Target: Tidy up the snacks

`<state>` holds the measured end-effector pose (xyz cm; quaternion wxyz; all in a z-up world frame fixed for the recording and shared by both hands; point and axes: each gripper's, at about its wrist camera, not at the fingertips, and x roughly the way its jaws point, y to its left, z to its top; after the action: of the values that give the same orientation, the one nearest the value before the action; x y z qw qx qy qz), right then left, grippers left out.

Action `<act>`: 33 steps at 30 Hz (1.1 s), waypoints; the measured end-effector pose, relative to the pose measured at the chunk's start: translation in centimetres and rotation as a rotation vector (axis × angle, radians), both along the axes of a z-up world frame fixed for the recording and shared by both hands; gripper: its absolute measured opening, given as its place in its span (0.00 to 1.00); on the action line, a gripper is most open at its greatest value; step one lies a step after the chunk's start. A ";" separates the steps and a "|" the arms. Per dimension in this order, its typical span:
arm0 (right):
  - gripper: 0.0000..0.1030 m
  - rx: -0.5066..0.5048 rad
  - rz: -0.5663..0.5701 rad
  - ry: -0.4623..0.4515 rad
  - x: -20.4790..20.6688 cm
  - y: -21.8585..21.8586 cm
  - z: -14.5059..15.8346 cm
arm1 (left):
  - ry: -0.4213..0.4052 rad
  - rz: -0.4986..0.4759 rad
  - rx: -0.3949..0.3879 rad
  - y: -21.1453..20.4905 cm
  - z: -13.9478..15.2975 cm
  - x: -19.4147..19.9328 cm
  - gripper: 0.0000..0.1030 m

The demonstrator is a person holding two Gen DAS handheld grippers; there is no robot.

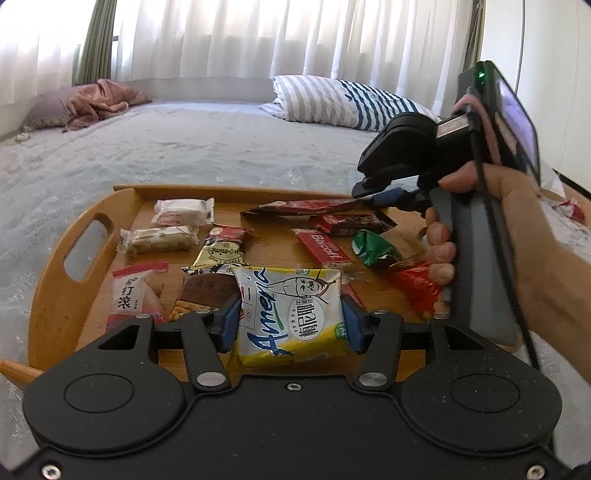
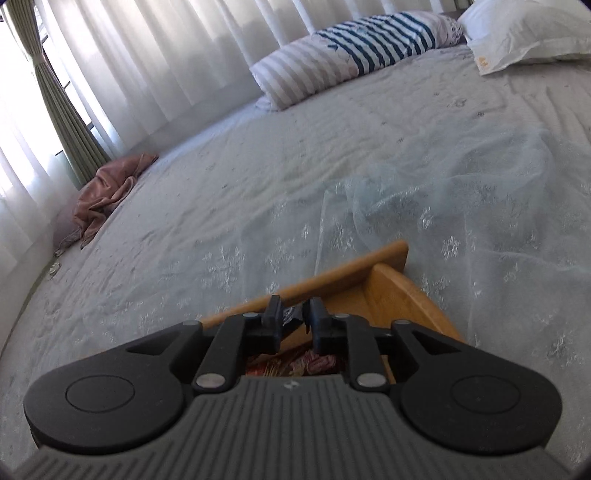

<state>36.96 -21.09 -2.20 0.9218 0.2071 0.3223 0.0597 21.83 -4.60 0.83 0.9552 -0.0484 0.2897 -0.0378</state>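
Observation:
My left gripper (image 1: pixel 290 317) is shut on a yellow and white snack packet (image 1: pixel 291 314) and holds it above the near part of a wooden tray (image 1: pixel 70 291). Several wrapped snacks lie on the tray, among them a red Biscoff bar (image 1: pixel 325 248), a green packet (image 1: pixel 373 248) and two white packets (image 1: pixel 183 212). My right gripper (image 2: pixel 293 314) is nearly shut on the end of a long red wrapper (image 1: pixel 306 206) at the tray's far right. In the right wrist view the wrapper (image 2: pixel 291 314) shows only as a dark sliver between the fingers, above the tray's corner (image 2: pixel 388 273).
The tray sits on a bed with a pale lace cover (image 1: pixel 184 147). A striped pillow (image 1: pixel 340 99) and a pink cloth (image 1: pixel 99 99) lie at the far side by white curtains. A white pillow (image 2: pixel 524 33) lies at the right.

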 end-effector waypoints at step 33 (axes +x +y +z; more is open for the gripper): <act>0.73 -0.216 0.198 -0.238 -17.1 -1.0 2.9 | -0.002 0.042 0.031 2.2 2.0 -3.3 0.88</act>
<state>19.82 -22.11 0.68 0.9599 0.0657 0.2345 0.1390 18.48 -2.41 2.82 0.9567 -0.0399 0.2881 -0.0132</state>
